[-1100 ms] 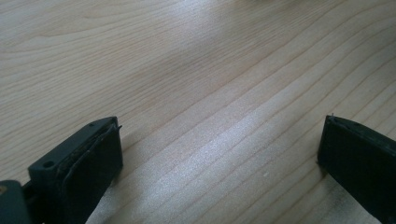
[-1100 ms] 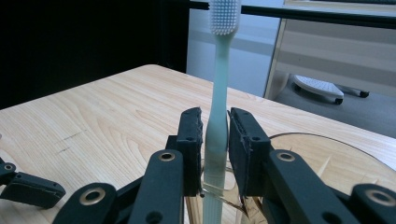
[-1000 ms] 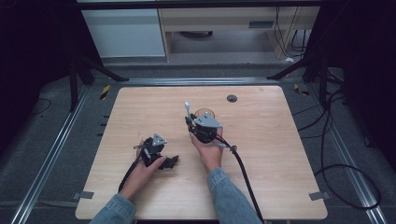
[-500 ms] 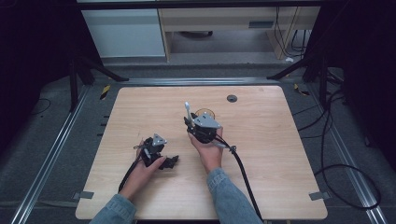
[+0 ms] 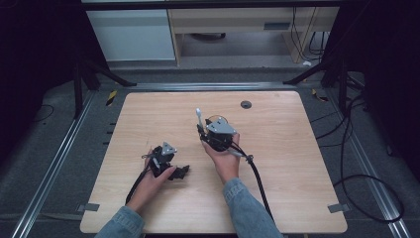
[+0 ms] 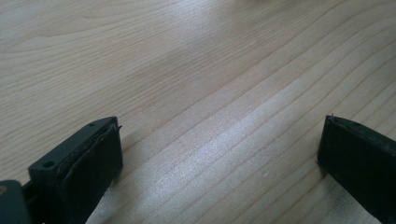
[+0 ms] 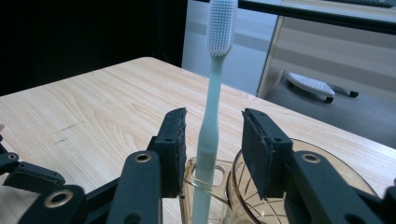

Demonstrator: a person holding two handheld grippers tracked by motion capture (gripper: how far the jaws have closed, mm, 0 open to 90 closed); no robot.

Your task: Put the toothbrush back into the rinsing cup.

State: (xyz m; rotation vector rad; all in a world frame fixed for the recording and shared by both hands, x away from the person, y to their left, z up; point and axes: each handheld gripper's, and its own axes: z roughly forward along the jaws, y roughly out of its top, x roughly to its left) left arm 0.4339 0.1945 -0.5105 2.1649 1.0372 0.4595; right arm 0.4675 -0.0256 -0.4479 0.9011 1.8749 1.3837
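While the left tool (image 5: pixel 163 159) rests released on the bare tabletop (image 5: pixel 297 158) at near left, the right tool (image 7: pixel 212 140) stands with jaws apart around an upright pale toothbrush (image 7: pixel 212 93) in an amber holder (image 7: pixel 205 186) near the centre. Closing off-centre could tip toothbrush or holder. Beyond the pale wood lie a dark floor, cables and cabinets.

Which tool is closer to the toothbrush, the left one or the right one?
Right. The right tool has its open jaws on either side of the toothbrush handle. The left tool rests away on the table.
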